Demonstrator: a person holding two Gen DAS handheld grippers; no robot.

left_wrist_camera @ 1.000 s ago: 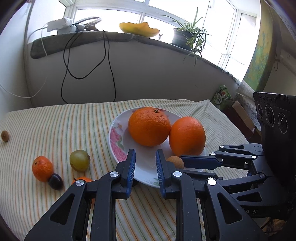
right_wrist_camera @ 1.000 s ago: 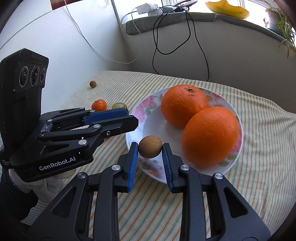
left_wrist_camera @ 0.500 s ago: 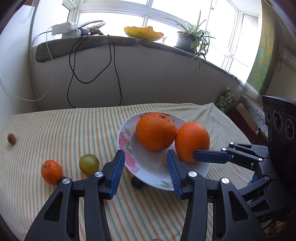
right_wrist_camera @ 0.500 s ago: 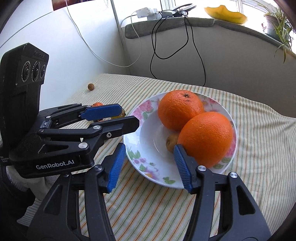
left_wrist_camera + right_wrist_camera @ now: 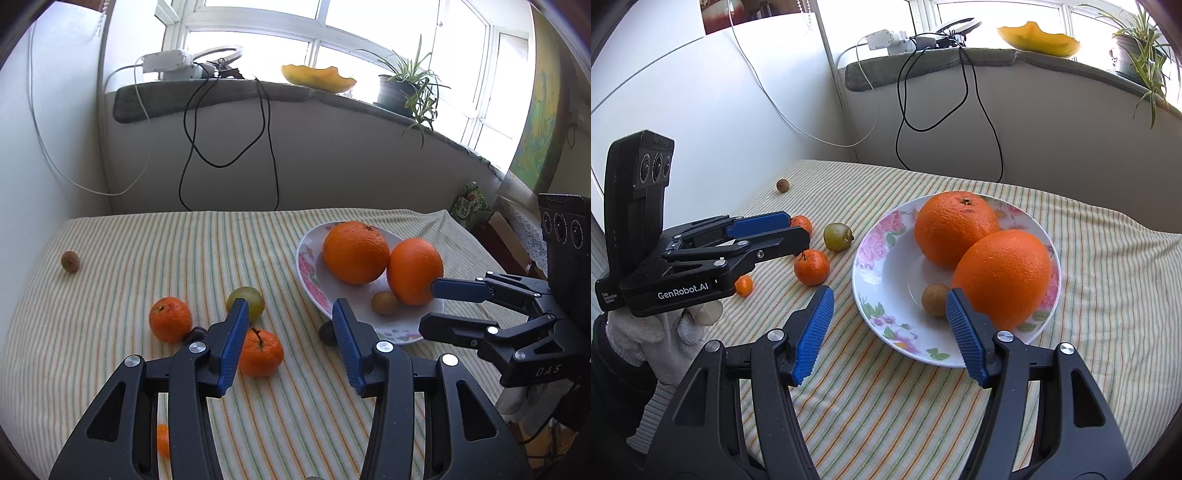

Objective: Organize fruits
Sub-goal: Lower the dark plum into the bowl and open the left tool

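**Orange mandarin: next pick**

Both grippers, left (image 5: 287,334) and right (image 5: 889,326), are spread wide and empty. Plate (image 5: 886,273) already holds two oranges (image 5: 1003,275) and a longan (image 5: 935,300). Stemmed mandarin (image 5: 259,352), on the cloth beside the left finger (image 5: 232,347), should be straddled at its equator, squeezed gently, and lifted over the rim.
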